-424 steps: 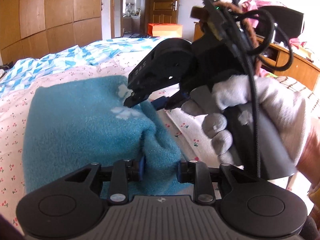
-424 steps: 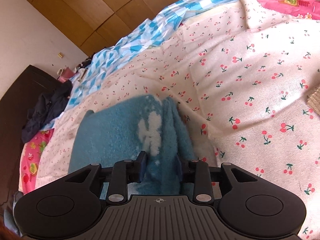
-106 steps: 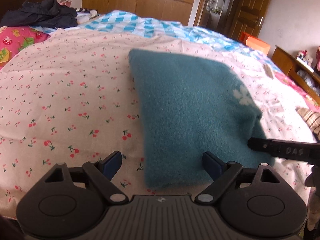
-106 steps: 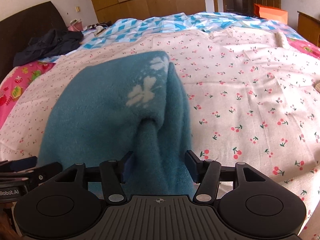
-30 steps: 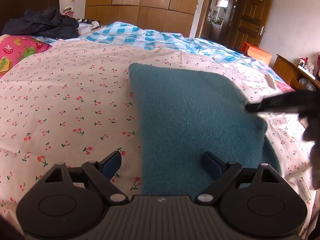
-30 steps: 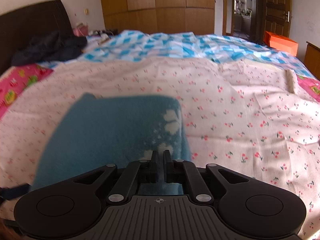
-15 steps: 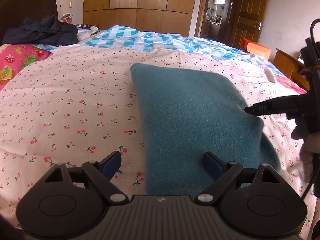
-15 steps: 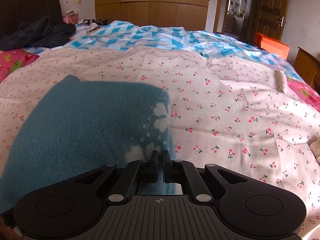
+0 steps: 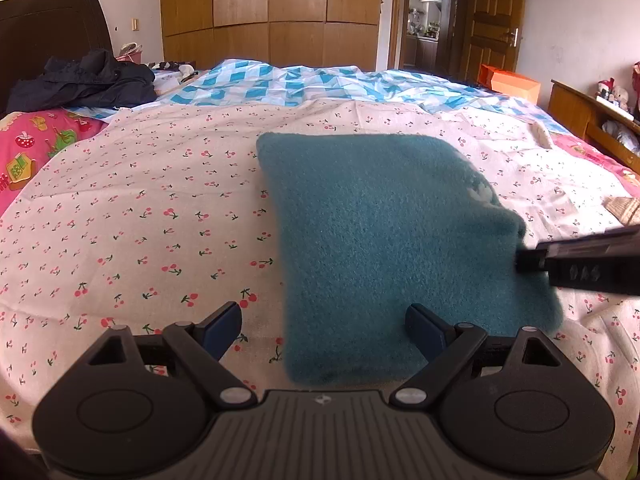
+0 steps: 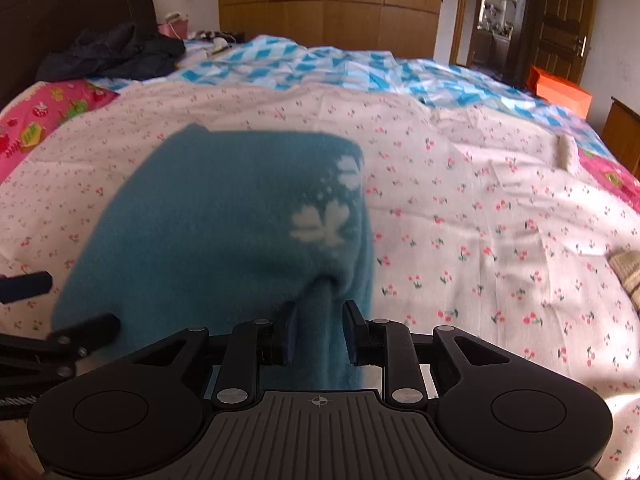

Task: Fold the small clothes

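Right wrist view: the right claw (image 10: 319, 332), clenched half a second ago, is now parted around a teal garment (image 10: 224, 232) fold. The left claw (image 9: 323, 326) is kept released at the garment's near edge on the bed (image 9: 140, 200).

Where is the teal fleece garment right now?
The folded teal fleece garment lies on the cherry-print sheet, centre-right in the left wrist view, just ahead of the open left tool.
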The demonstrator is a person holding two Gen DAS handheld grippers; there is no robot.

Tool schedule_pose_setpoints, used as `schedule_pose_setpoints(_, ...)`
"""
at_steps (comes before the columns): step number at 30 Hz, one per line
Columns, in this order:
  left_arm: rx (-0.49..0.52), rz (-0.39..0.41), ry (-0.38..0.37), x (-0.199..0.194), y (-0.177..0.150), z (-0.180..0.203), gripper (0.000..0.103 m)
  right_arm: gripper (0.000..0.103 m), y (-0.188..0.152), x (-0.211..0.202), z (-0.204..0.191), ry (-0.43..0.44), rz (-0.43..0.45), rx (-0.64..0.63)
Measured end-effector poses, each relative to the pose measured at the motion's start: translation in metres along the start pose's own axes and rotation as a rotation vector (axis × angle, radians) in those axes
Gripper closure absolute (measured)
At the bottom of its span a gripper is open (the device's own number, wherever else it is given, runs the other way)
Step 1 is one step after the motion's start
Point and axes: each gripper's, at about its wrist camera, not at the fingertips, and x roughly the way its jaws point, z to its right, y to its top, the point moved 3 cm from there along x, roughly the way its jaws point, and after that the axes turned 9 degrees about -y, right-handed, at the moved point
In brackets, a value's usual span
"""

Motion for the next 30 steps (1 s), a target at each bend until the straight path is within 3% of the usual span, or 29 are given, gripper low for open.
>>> schedule_pose_setpoints(4, 0.018, -0.004, 0.011, -0.001, -0.002, 0.004, 0.009, 0.074, -0.002, 0.006, 0.007, -0.012, -0.006, 0.05)
schedule_pose_setpoints(7, 0.029, -0.007, 0.02, -0.001, -0.003, 0.006, 0.009, 0.065, -0.004, 0.008, 0.013, -0.017, -0.015, 0.084)
schedule_pose_setpoints(17, 0.002, -0.074, 0.022, -0.002, -0.012, 0.012, 0.003, 0.061, -0.025, -0.048, 0.0, 0.067, 0.05, 0.063)
schedule_pose_setpoints(24, 0.114, -0.127, 0.119, -0.001, -0.019, 0.028, 0.003, 0.055, -0.043, -0.049, -0.005, 0.059, 0.025, 0.063)
schedule_pose_setpoints(30, 0.14, -0.122, 0.107, -0.006, -0.021, 0.036, 0.003, 0.051, -0.049, -0.051, -0.001, 0.06, 0.027, 0.095)
